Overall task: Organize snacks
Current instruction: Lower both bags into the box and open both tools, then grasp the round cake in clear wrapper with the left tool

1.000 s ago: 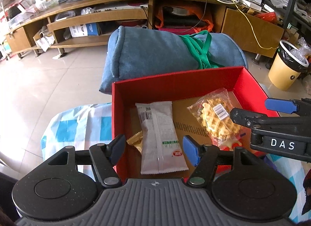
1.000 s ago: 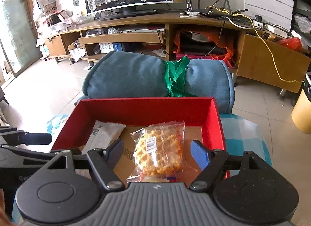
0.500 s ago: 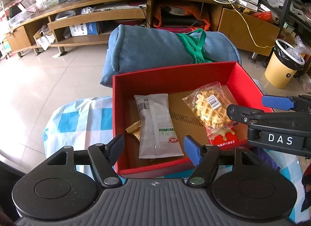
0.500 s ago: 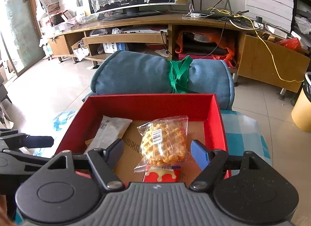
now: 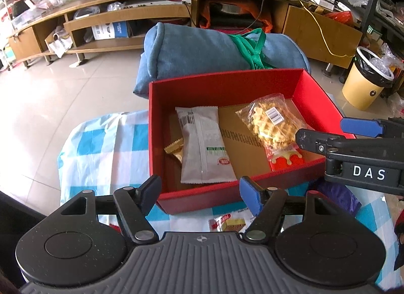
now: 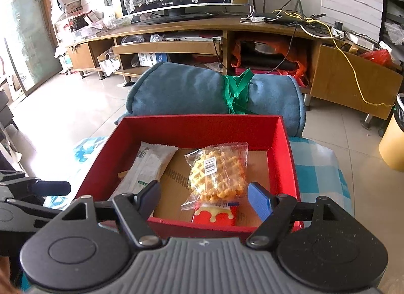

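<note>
My left gripper (image 5: 200, 194) hangs spread and empty before the red box (image 5: 318, 96), which sits on the checked cloth (image 5: 101, 139). Inside, left to right: a gold wrapper (image 5: 174, 148), a white packet (image 5: 204, 147), a waffle bag (image 5: 271, 123) lying on a red pack (image 5: 286, 161). My right gripper (image 6: 204, 196), spread too, hovers at the box's near edge, holding nothing.

White letters "DAS" stand on the right gripper (image 5: 363, 172); the snack packets' print is too small to read
</note>
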Demonstrator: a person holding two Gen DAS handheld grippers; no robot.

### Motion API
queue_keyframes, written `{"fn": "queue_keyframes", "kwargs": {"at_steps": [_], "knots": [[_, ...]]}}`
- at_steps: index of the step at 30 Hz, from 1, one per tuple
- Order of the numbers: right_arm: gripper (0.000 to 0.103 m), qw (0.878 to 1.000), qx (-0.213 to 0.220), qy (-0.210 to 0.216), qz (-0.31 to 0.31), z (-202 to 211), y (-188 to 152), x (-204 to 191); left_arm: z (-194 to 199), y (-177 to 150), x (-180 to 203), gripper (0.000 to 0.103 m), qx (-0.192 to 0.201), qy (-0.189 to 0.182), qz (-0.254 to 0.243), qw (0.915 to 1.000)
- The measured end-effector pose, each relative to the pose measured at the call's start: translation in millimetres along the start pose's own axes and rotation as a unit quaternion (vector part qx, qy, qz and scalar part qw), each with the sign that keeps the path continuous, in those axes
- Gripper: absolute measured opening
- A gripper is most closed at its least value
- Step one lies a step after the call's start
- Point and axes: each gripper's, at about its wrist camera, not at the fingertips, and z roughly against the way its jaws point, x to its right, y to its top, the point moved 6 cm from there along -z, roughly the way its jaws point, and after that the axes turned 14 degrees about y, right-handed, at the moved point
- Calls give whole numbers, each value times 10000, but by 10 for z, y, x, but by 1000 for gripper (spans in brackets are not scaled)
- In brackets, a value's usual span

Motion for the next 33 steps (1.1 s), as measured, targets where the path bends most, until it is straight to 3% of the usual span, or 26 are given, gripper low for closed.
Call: {"fn": "queue_keyframes", "kwargs": {"at_steps": [13,26,33], "knots": [[75,9999,-96,34,75,74,-124,-79,48,-248,-49,75,-212,2,84,9997],[75,9996,-166,131,180,162,-213,-146,-48,-692,-76,78,-1018,-238,434,9936],[75,9995,-229,128,149,194,-267,-96,-46,-800,-141,80,-1186,-139,688,9905]]}}
